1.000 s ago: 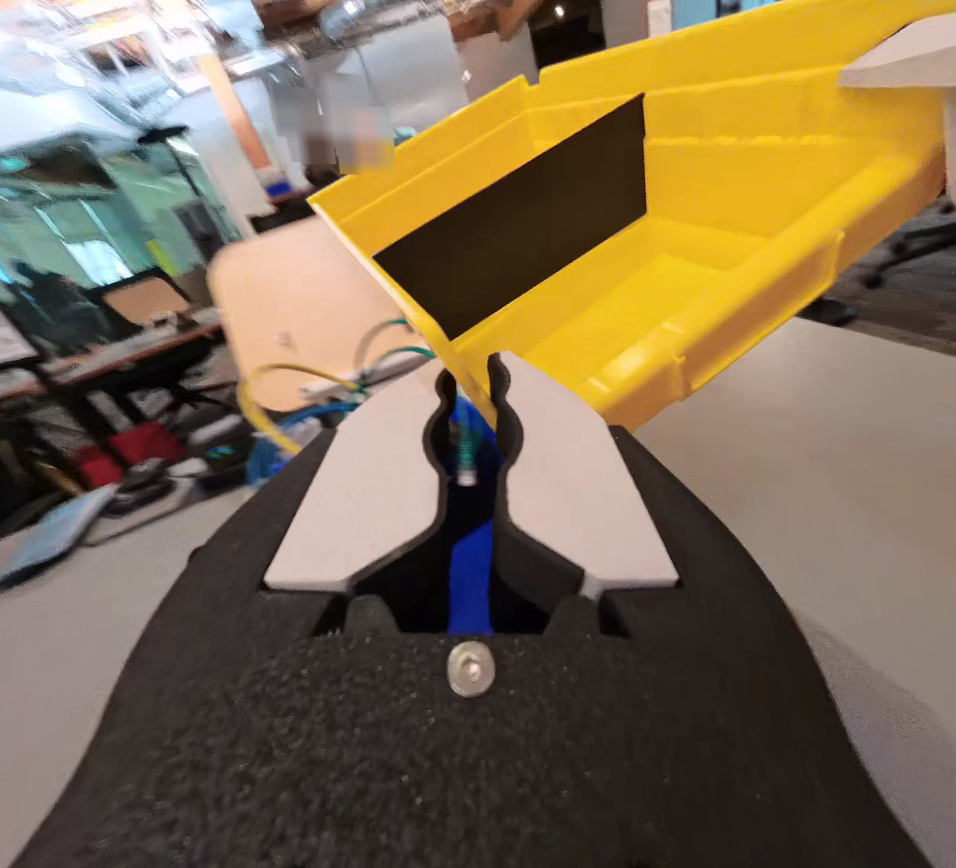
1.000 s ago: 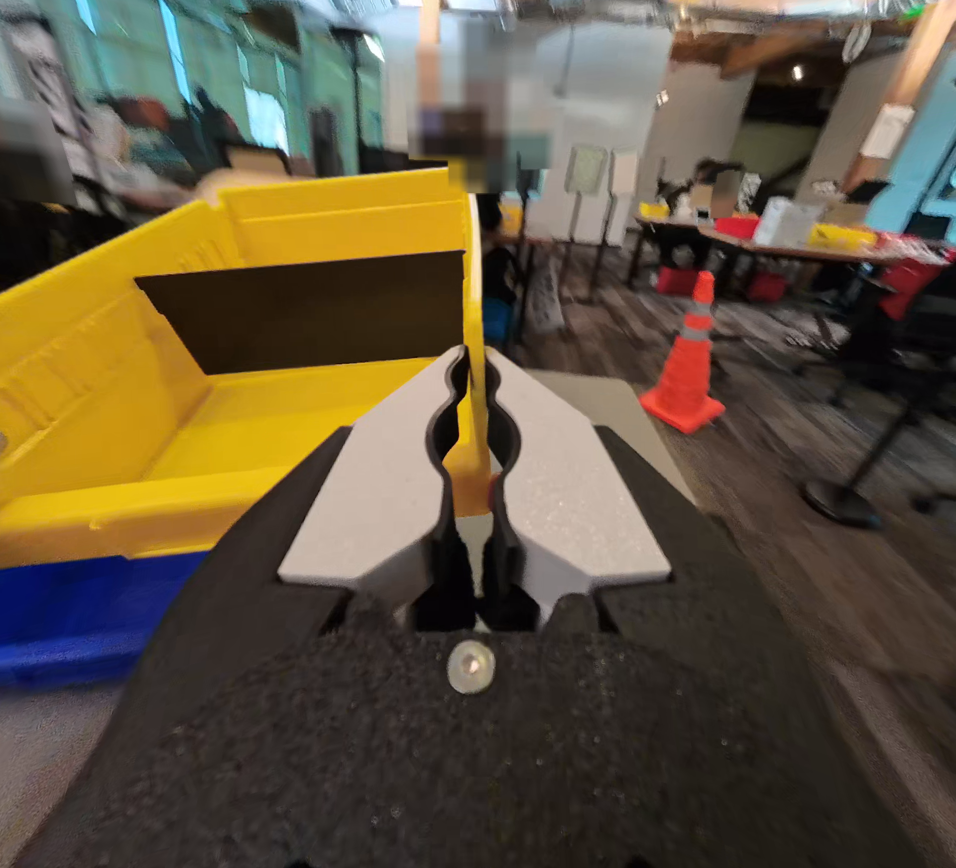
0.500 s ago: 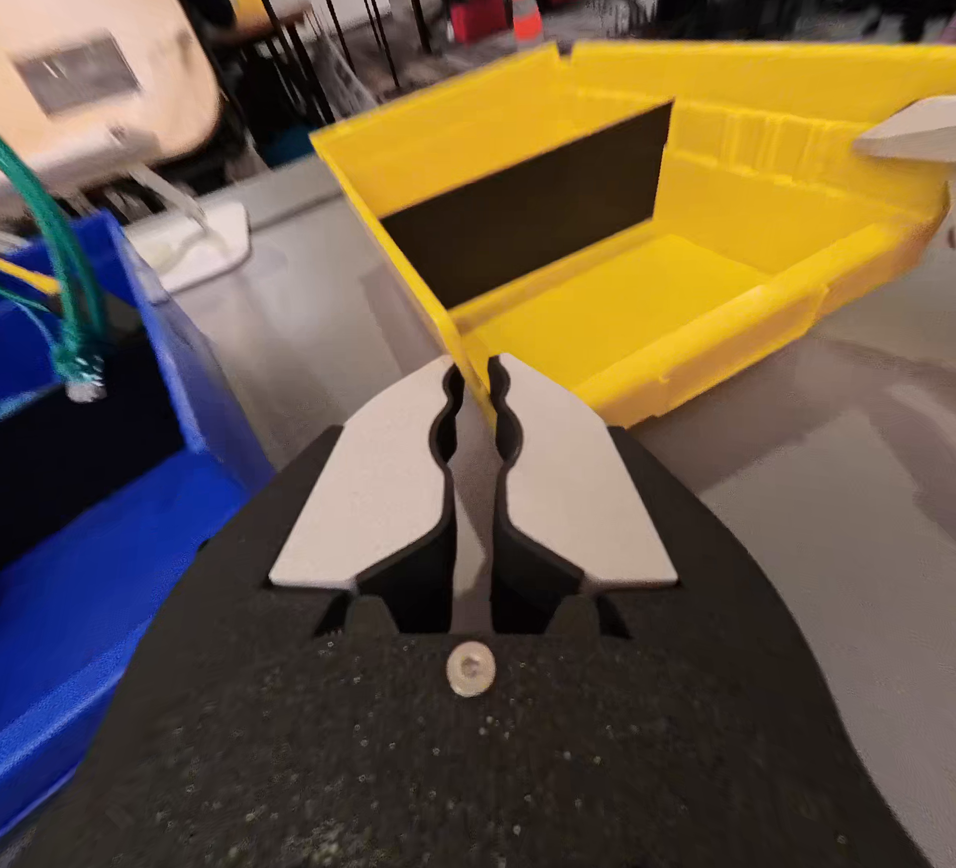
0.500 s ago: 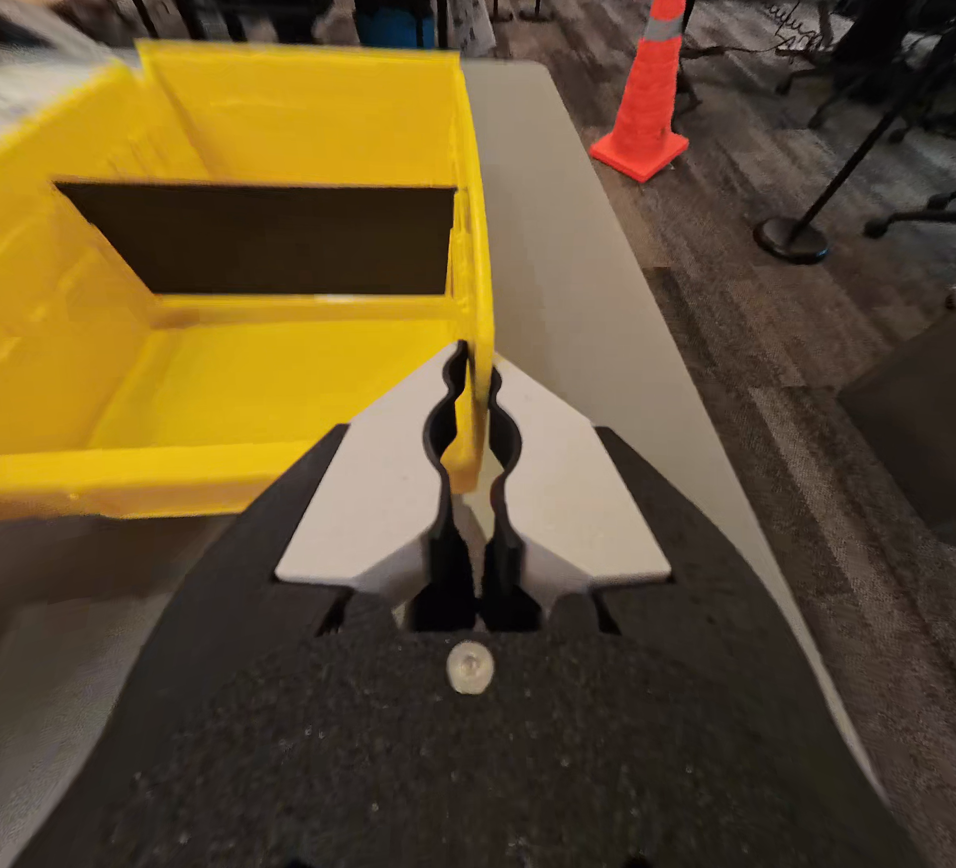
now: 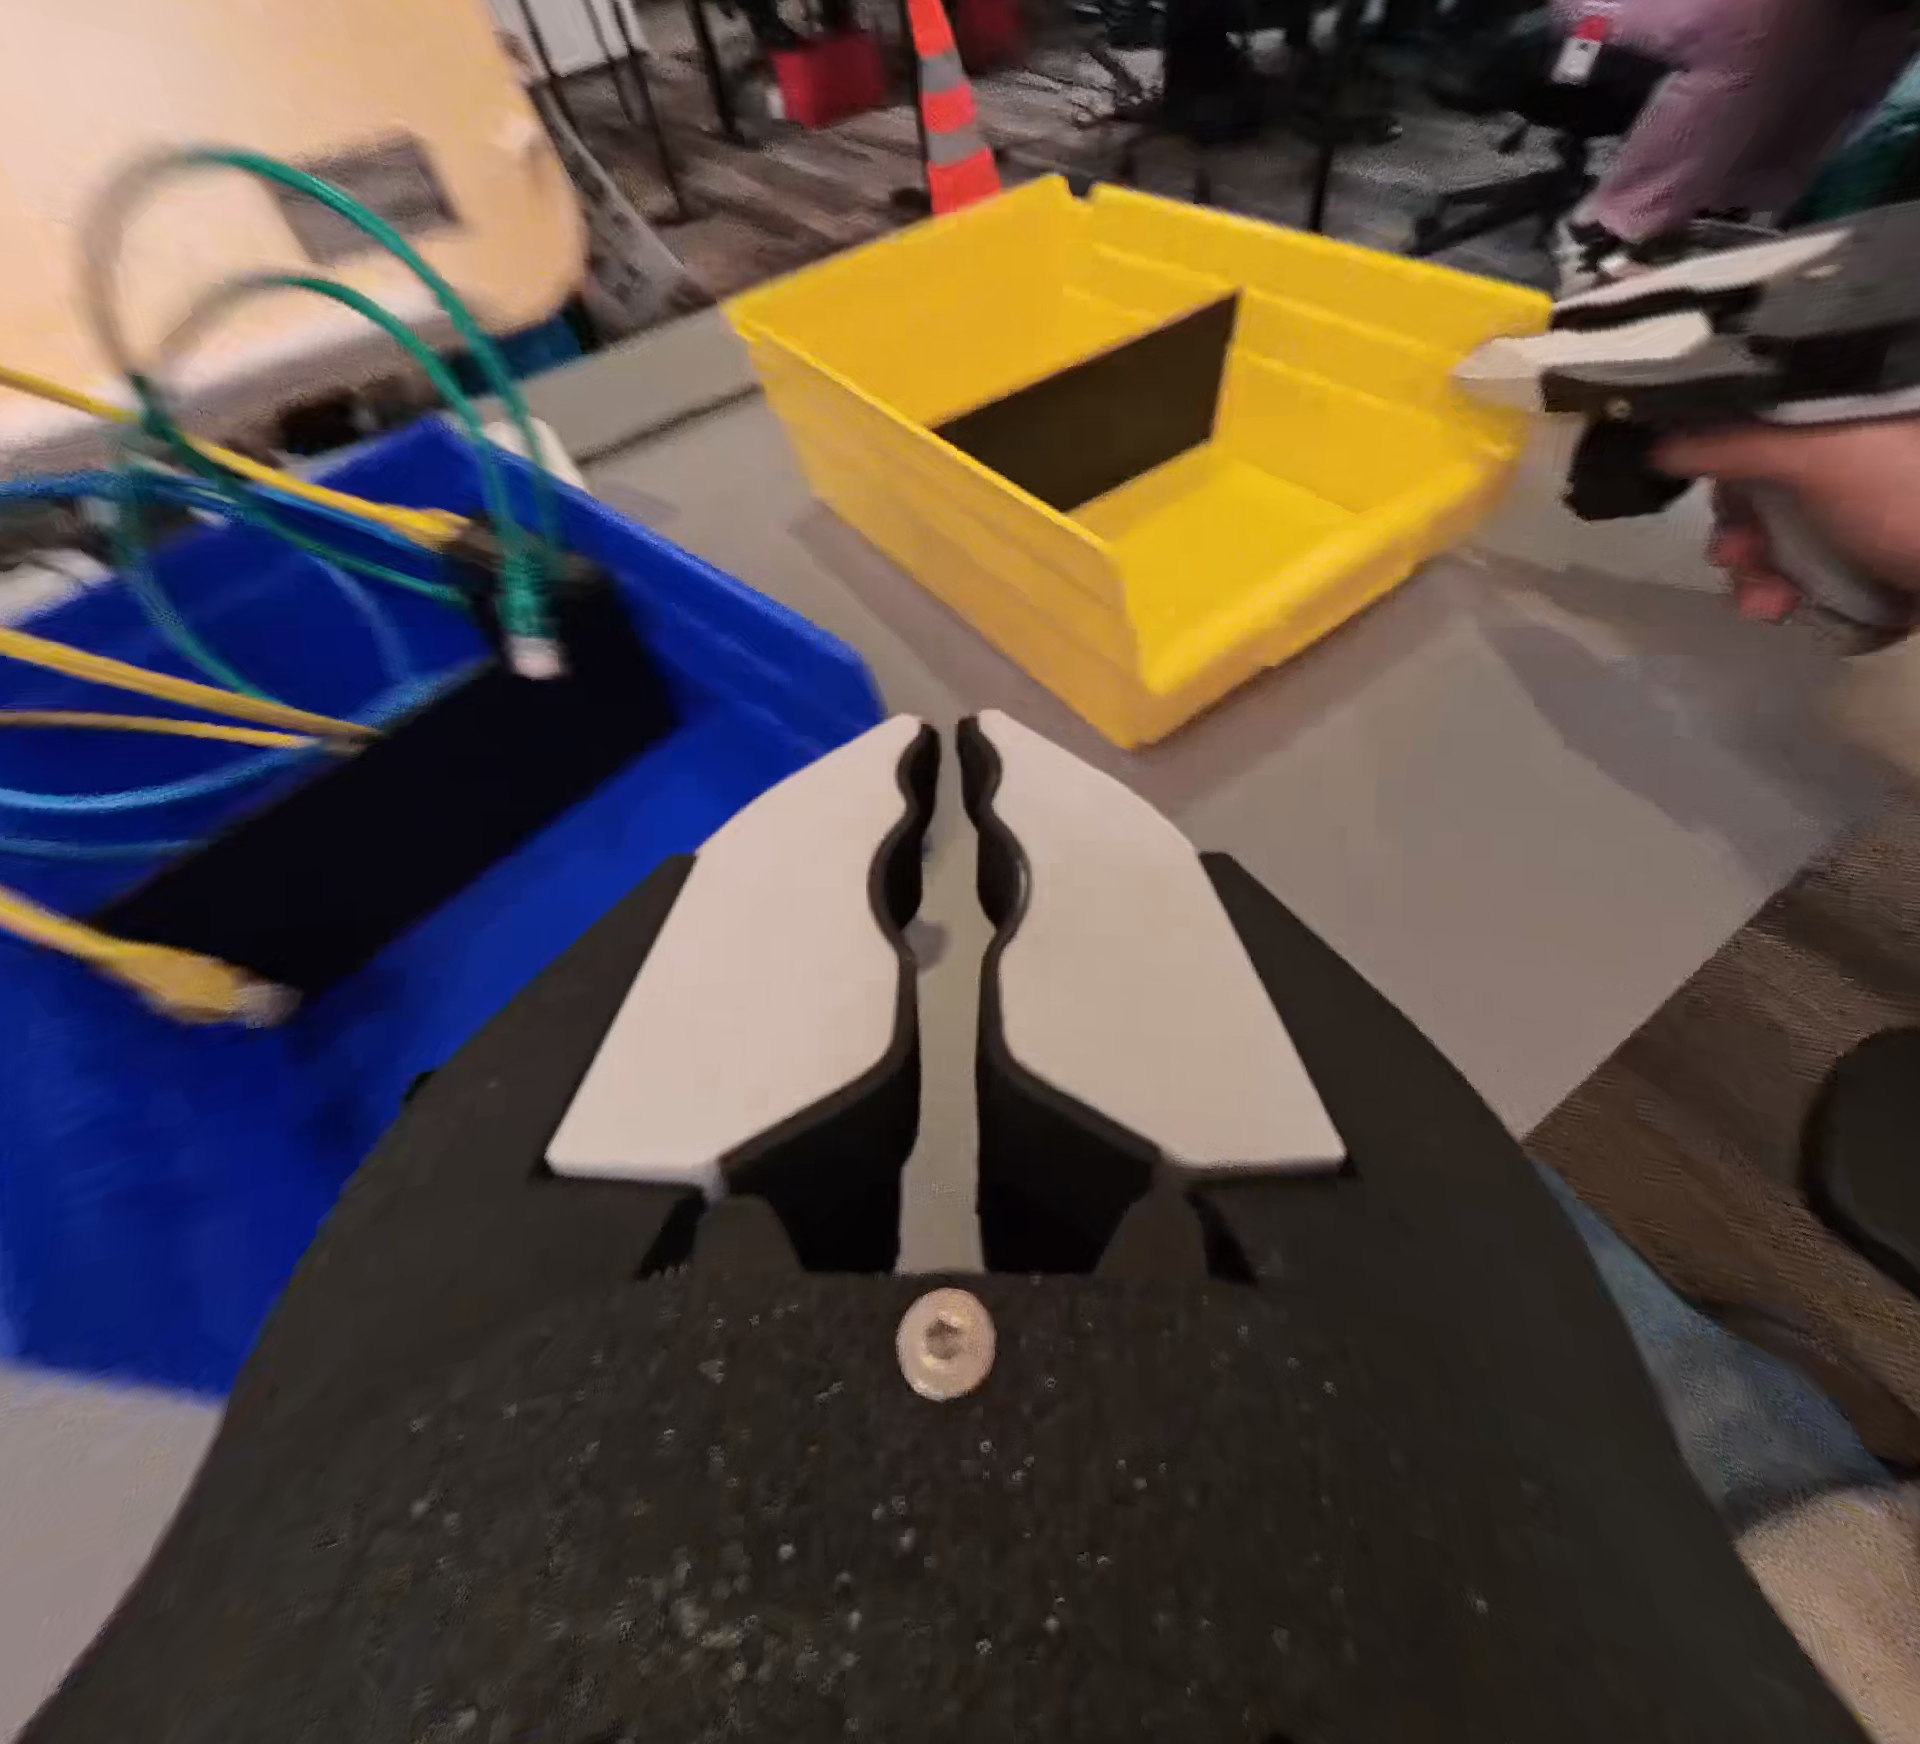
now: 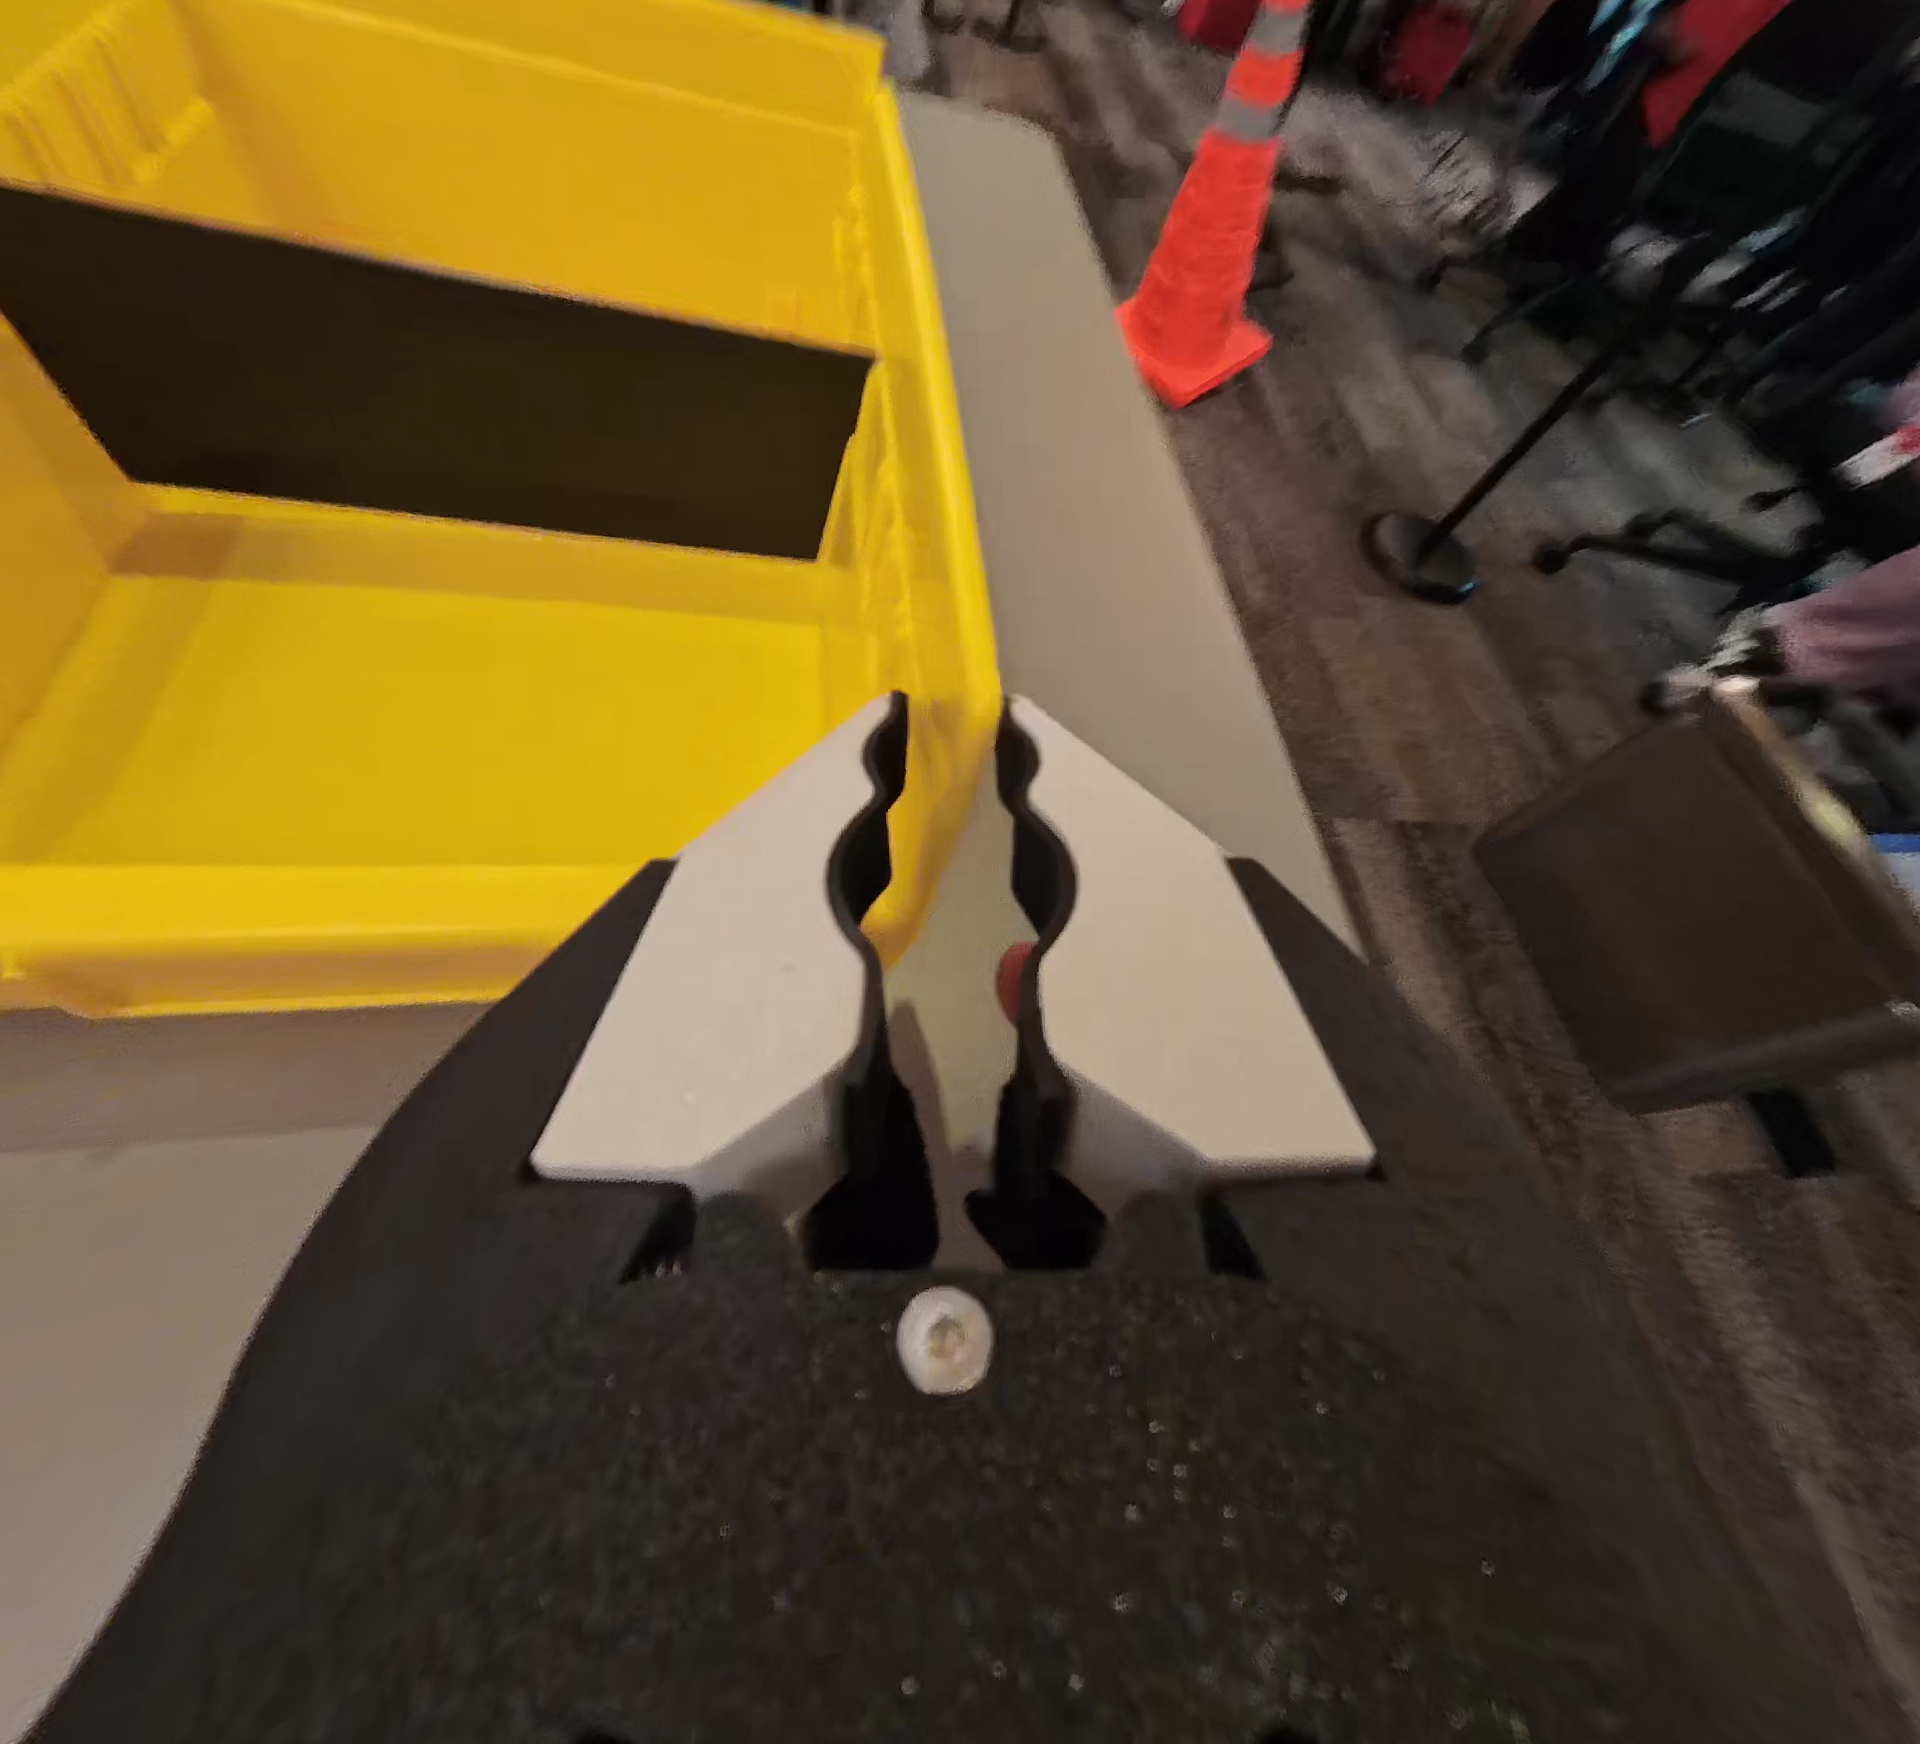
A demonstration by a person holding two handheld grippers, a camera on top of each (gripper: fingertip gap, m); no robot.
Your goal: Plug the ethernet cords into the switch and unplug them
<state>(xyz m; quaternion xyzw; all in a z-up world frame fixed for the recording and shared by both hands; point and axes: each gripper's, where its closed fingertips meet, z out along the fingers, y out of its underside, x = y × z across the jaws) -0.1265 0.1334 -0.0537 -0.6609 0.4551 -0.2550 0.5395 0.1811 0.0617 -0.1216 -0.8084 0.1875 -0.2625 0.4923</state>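
Several ethernet cords lie in a blue bin [image 5: 312, 1123] at the left of the left wrist view: a green cord [image 5: 457, 375] with its plug [image 5: 530, 614] hanging over a black divider, a yellow cord [image 5: 208, 988] and a blue one [image 5: 156, 801]. I see no switch. My left gripper [image 5: 948, 733] is shut and empty over the grey table [image 5: 1455, 811], just right of the blue bin. My right gripper [image 6: 953, 707] is slightly open, and the near right corner of the yellow bin [image 6: 468, 73] shows between its jaws. It also shows in the left wrist view [image 5: 1496, 364], held by a hand.
The yellow bin [image 5: 935, 468] stands on the table beyond my left gripper, empty, with a black divider across it. The table's right edge runs close past the bin. An orange cone [image 6: 1216, 219], chairs and stands are on the floor beyond.
The yellow bin, held tilted up by both grippers, now rests on the table. My left gripper let go of its wall and pulled back left. My right gripper's jaws have widened.
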